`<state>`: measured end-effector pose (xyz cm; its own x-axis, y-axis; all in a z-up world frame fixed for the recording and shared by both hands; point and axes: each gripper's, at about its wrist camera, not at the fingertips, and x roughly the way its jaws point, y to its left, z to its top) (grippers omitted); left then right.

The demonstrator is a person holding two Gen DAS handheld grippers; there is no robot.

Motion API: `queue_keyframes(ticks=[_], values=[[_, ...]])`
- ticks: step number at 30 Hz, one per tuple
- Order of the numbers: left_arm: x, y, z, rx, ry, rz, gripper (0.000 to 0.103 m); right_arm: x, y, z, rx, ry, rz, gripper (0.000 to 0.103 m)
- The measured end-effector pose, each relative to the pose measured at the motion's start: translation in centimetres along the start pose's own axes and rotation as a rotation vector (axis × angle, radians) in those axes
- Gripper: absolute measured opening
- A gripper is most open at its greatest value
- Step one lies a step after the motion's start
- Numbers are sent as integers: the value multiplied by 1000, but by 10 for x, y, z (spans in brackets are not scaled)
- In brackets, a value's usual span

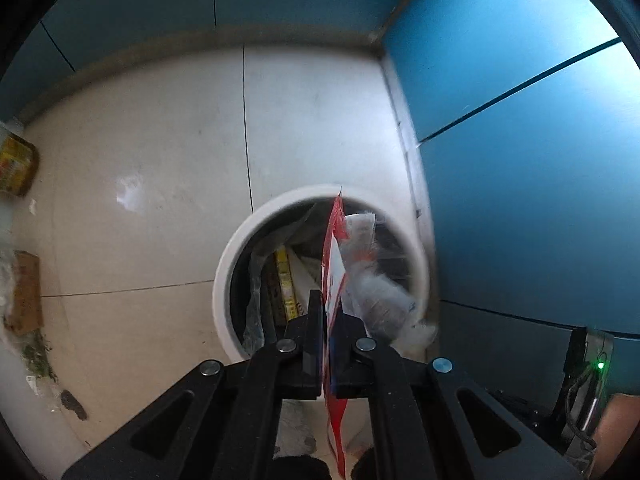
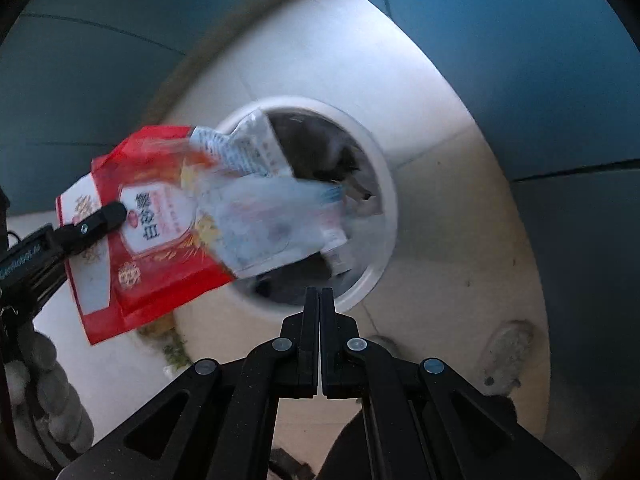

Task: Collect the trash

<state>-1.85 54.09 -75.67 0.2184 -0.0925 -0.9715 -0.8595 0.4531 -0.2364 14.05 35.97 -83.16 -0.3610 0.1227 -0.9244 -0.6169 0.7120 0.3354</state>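
Note:
My left gripper [image 1: 326, 300] is shut on a red and white snack bag [image 1: 334, 264], seen edge-on above the white round trash bin [image 1: 236, 256]. Blurred clear wrappers [image 1: 384, 292] hang at the bag's far side, over the bin's mouth. The bin holds a yellow box [image 1: 286, 280] and crumpled plastic. In the right wrist view the red bag [image 2: 152, 248] shows its printed face, pinched by the left gripper [image 2: 116, 212], with clear wrappers [image 2: 272, 216] spilling from it toward the bin [image 2: 386, 208]. My right gripper [image 2: 320, 292] is shut with nothing in it, just short of the bin's near rim.
Blue cabinet panels [image 1: 520, 140] enclose the pale tiled floor [image 1: 160, 160]. A yellow packet [image 1: 14, 168], a cardboard piece [image 1: 26, 292] and green scraps [image 1: 38, 356] lie at the left. A device with a green light [image 1: 600, 366] sits at right. A gloved hand [image 2: 48, 392] and a grey slipper [image 2: 504, 356] are near.

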Motion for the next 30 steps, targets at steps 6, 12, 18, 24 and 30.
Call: queue_keyframes(ticks=[6,12,18,24,30], values=[[43,12,8,-33,79,-17,2,48,-4,26,7,32,29,0],[18,-4,7,39,10,52,75,40,3,33,-1,73,86,41],[-32,-11,-1,54,-70,128,98,0,15,25,-77,16,-38,91],[-109,-26,-29,84,-122,268,98,-85,38,-1,-171,-128,-251,100],[-203,-47,-66,57,-138,273,98,-201,72,-53,-251,-249,-351,101]])
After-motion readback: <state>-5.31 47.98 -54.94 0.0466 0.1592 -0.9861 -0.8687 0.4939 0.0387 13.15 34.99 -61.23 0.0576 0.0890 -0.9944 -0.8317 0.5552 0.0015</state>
